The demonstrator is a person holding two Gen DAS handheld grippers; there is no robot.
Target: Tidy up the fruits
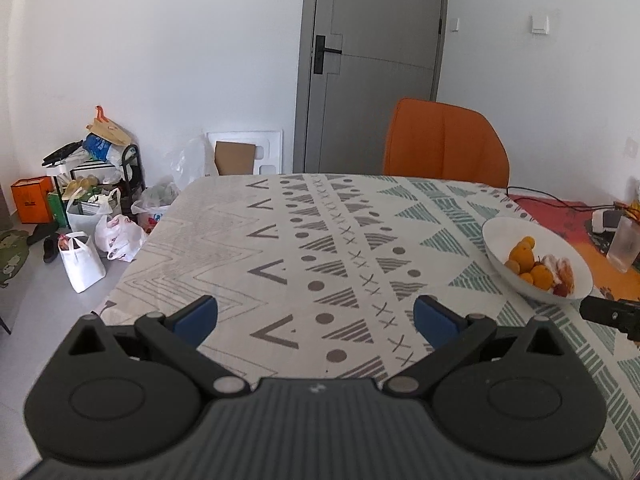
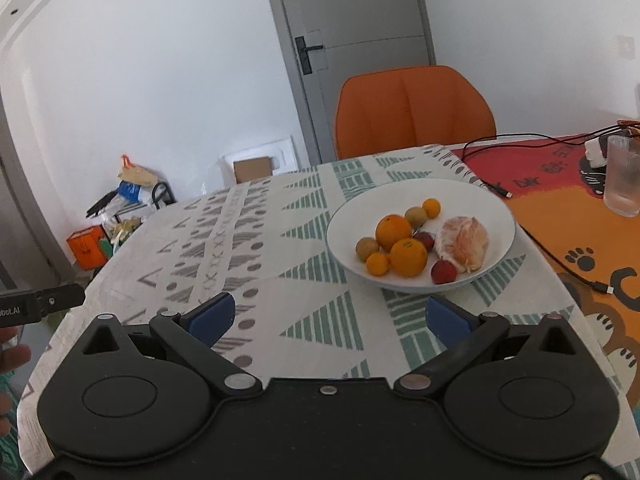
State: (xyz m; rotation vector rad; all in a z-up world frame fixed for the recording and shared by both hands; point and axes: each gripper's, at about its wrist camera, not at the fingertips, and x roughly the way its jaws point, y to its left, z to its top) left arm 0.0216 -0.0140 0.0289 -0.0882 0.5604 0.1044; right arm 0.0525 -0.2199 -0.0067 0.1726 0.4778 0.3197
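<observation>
- A white-walled room with a grey panelled door [image 2: 360, 20] at twelve o'clock; an orange upholstered chair [image 2: 414, 110] stands at the far edge of a table covered by a white cloth printed with grey and green triangles [image 1: 320, 248]; an orange and red mat with black paw prints [image 2: 568, 220] covers the table's right end.
- On the floor at nine o'clock in the left wrist view lies a heap of white plastic bags [image 1: 100, 244], beside an orange cardboard box [image 1: 32, 199].
- The round white shallow bowl [image 2: 496, 208] sits on the cloth at one o'clock from the right gripper [image 2: 330, 314], near but not touching it.
- In the bowl: two large oranges [image 2: 408, 257] touching each other at centre; small orange kumquats [image 2: 378, 264] at seven and one o'clock; a peeled pale citrus half [image 2: 464, 244] at three o'clock; a small red fruit [image 2: 443, 272] at five o'clock.
- A ribbed clear plastic cup [image 2: 622, 176] stands upright on the mat at three o'clock, well apart from the bowl; a black cable [image 2: 560, 264] trails across the mat.
- The right gripper hovers over the cloth, its blue-padded fingers [image 2: 210, 318] spread wide, holding nothing.
- The left gripper [image 1: 316, 318] hangs over bare cloth, fingers likewise spread wide and empty; the bowl lies at two o'clock from it.
</observation>
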